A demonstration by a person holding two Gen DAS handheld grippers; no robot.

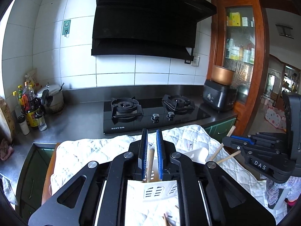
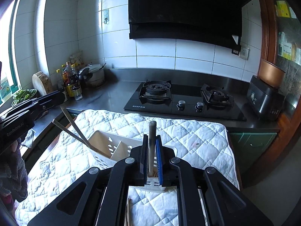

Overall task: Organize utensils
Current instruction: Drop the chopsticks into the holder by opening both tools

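A white slotted utensil holder (image 2: 105, 146) stands on a white quilted cloth (image 2: 188, 139); it also shows in the left wrist view (image 1: 156, 190). My left gripper (image 1: 152, 146) has its blue pads close around wooden chopsticks (image 1: 150, 163) that stand in the holder. My right gripper (image 2: 152, 150) has its pads close around a pale chopstick (image 2: 152, 131) upright over the holder. In the right wrist view the left gripper (image 2: 32, 105) sits at the left above two slanting chopsticks (image 2: 75, 130). Loose chopsticks (image 2: 128, 212) lie on the cloth below.
A black two-burner gas hob (image 2: 184, 98) sits in the steel counter behind the cloth. Bottles (image 2: 70, 79) and a pressure cooker (image 2: 94, 75) stand at the back left. A black appliance (image 2: 265, 98) stands at the right. A range hood (image 1: 146, 18) hangs above.
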